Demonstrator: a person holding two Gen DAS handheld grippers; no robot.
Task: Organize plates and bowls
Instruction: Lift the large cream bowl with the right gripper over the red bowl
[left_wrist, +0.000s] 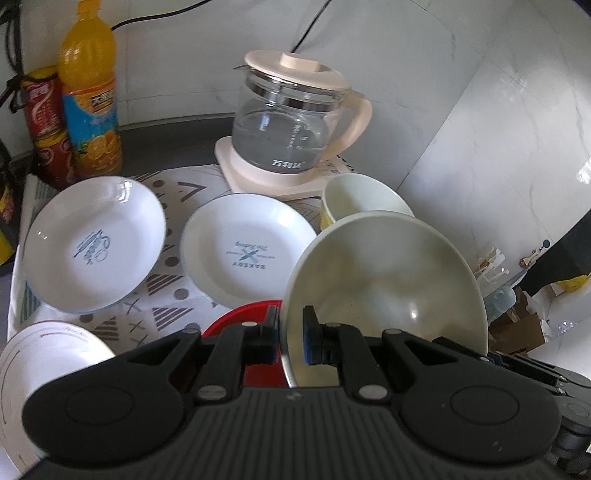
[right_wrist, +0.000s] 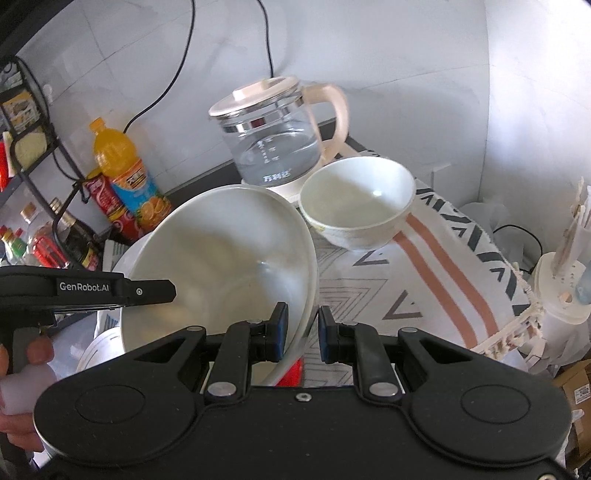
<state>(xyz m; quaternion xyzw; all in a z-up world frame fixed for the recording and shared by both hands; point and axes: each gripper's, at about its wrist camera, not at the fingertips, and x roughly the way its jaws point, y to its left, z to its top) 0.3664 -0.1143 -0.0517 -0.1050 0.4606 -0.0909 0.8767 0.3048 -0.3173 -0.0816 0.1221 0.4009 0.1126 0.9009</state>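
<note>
A large cream bowl (left_wrist: 384, 288) is held tilted above the cloth. My left gripper (left_wrist: 290, 336) is shut on its near rim. My right gripper (right_wrist: 301, 334) straddles the same bowl's (right_wrist: 221, 258) rim on the other side, with a small gap at the right pad, so it looks open. A smaller cream bowl (right_wrist: 356, 205) stands upright on the cloth behind; it also shows in the left wrist view (left_wrist: 364, 197). Two white plates (left_wrist: 94, 243) (left_wrist: 247, 249) lie on the cloth to the left. A third white plate (left_wrist: 44, 365) and a red plate (left_wrist: 251, 325) lie near my left gripper.
A glass kettle (left_wrist: 291, 129) on a cream base stands at the back, next to the small bowl. An orange juice bottle (left_wrist: 90, 96) and a red can (left_wrist: 46, 125) stand at the back left. A bottle rack (right_wrist: 33, 206) is at far left. The patterned cloth (right_wrist: 424, 273) ends in a fringed edge on the right.
</note>
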